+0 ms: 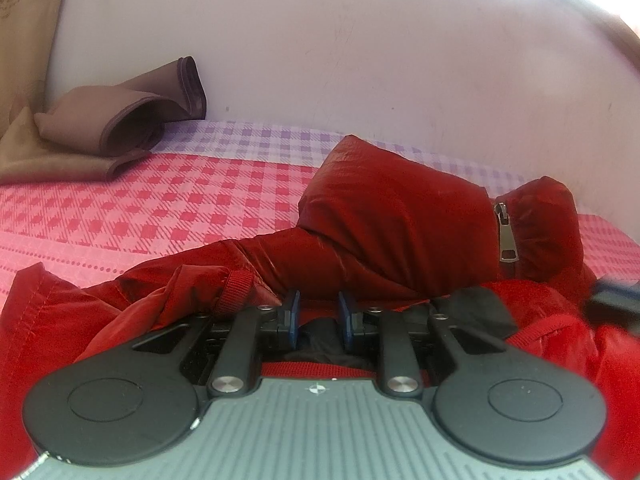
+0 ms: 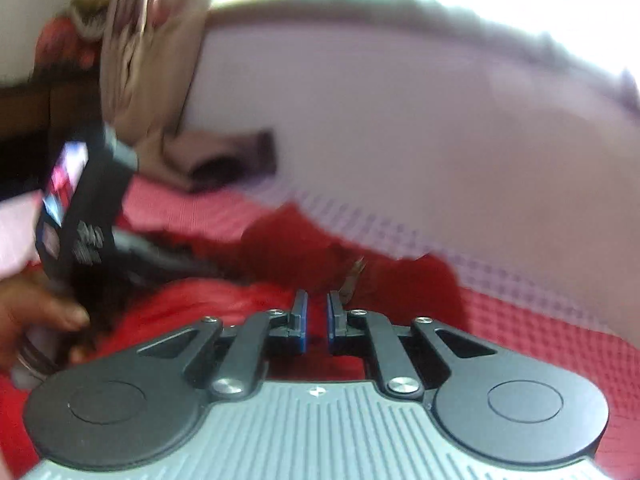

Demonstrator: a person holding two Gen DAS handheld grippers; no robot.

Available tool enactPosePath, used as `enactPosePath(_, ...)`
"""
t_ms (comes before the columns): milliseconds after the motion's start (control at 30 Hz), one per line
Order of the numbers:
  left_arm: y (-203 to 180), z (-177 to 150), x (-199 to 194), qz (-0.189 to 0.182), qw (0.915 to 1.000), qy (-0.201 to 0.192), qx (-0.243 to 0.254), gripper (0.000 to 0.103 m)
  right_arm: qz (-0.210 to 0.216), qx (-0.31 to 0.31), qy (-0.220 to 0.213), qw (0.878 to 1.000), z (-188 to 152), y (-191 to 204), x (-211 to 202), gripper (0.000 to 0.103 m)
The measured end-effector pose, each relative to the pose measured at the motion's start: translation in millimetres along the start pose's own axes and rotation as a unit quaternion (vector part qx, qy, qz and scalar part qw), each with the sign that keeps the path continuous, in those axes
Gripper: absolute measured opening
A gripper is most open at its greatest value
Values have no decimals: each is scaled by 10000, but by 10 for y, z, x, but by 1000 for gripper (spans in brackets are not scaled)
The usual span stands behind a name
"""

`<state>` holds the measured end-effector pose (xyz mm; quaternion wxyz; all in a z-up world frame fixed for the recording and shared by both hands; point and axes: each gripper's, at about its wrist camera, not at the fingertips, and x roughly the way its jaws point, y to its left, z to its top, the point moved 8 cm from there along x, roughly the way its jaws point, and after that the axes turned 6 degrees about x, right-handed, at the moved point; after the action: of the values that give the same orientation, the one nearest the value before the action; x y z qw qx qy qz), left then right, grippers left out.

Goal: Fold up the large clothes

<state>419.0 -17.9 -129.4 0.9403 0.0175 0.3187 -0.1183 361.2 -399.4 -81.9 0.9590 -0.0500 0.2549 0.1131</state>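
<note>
A shiny red puffer jacket (image 1: pixel 400 224) lies bunched on the checked bed sheet (image 1: pixel 160 200), its collar and metal zipper pull (image 1: pixel 506 236) at the right. My left gripper (image 1: pixel 319 312) sits low over the jacket, its blue-padded jaws slightly apart with red hem and black lining between and below them; no firm grip shows. In the blurred right wrist view, my right gripper (image 2: pixel 317 316) hovers over the jacket (image 2: pixel 288 252), jaws narrowly apart with red fabric between them. The left gripper's body (image 2: pixel 84 208) and the hand holding it show at the left.
Brown folded clothes (image 1: pixel 120 124) lie at the back left against the pale wall (image 1: pixel 360 48); they also show in the right wrist view (image 2: pixel 224 156). Beige cloth (image 2: pixel 152 60) hangs at the back left. The sheet turns lilac-checked near the wall.
</note>
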Motion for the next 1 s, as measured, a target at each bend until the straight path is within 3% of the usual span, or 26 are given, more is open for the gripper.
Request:
enactPosePath(167, 0, 2, -16, -9, 10000, -14, -12, 26, 148, 669, 428, 9967, -199, -173, 312, 7)
enactPosePath(467, -29, -4, -31, 95, 9999, -26, 121, 26, 110, 820, 396, 9958, -413, -198, 425, 7)
enactPosePath(600, -37, -6, -36, 91, 9999, -33, 122, 27, 456, 1605, 175, 9858, -274, -444, 99, 10)
enactPosePath(700, -33, -6, -36, 94, 9999, -35, 122, 26, 95, 1515, 36, 9884, -239, -712, -215, 9)
enactPosePath(767, -37, -6, -38, 90, 9999, -37, 115, 27, -378, 1317, -37, 9906, -292, -986, -350, 9)
enactPosePath(867, -40, -4, -38, 74, 9999, -46, 103, 27, -841, 1515, 191, 9847, -512, -1465, -379, 7)
enactPosePath(1000, -28, 3, -33, 64, 9999, -54, 84, 27, -702, 2115, 507, 9735, -823, -1743, -238, 6)
